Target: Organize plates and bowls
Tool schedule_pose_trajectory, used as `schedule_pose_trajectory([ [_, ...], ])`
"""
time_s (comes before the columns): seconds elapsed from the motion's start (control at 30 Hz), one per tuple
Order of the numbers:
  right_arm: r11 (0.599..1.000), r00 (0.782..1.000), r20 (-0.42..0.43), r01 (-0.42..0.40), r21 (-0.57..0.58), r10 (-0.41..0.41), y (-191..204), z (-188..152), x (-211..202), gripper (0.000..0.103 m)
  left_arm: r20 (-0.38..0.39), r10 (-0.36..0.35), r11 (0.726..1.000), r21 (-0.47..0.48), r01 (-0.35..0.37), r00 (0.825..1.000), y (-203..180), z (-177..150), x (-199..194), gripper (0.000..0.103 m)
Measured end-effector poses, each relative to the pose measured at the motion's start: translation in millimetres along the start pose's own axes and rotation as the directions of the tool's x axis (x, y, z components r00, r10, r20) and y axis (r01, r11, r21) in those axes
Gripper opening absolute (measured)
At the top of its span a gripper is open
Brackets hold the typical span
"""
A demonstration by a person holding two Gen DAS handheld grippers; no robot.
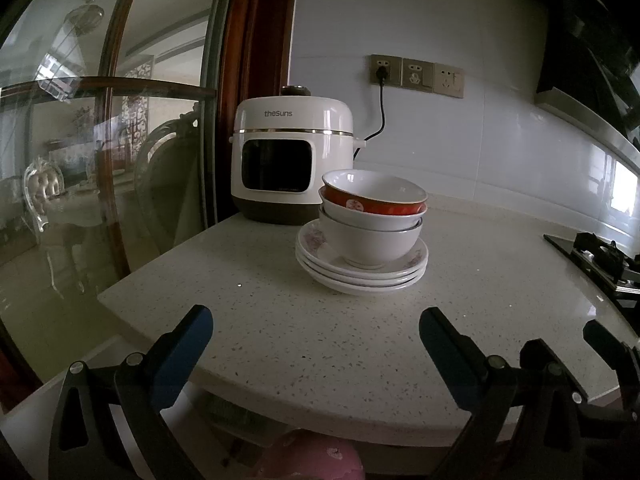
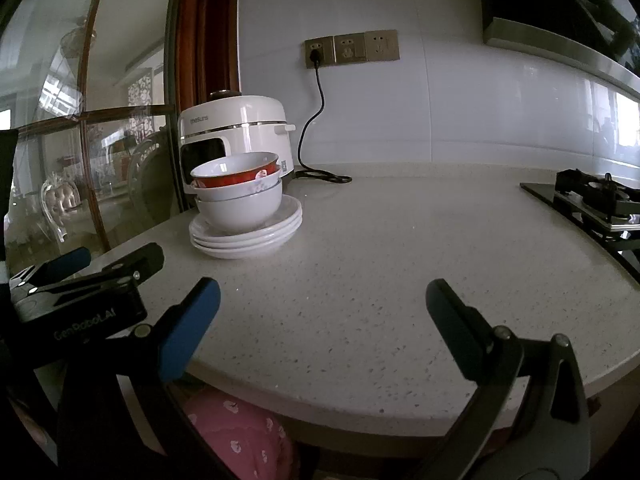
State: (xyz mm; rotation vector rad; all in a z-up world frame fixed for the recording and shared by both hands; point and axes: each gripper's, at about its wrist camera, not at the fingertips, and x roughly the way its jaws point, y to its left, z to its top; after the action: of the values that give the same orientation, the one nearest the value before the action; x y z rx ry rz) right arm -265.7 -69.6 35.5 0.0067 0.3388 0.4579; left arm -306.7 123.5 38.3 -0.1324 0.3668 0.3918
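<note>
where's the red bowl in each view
Left wrist view: red bowl right of centre, top of the bowl stack on the plates.
Right wrist view: red bowl left of centre, same stack.
Shared landmark: white rice cooker just behind.

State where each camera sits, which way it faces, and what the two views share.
Left wrist: on the left gripper at the counter's near edge, facing the bowls, plates and cooker; both fingers, open, and the right gripper's tip show.
Right wrist: on the right gripper, further right, facing the wall; open fingers, left gripper, pink clothing show.
Shared: dishes, cooker, sockets, stove.
</note>
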Motion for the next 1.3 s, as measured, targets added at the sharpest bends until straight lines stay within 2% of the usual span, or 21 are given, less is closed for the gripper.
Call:
schedule_pose_trajectory([
  [1.3, 0.999, 0.999, -0.053, 0.009, 0.031, -0.007, -6, -10, 6, 0.103, 0.004, 0.013, 1.000, 0.016, -0.013, 1.000, 9, -5, 5, 0.103],
])
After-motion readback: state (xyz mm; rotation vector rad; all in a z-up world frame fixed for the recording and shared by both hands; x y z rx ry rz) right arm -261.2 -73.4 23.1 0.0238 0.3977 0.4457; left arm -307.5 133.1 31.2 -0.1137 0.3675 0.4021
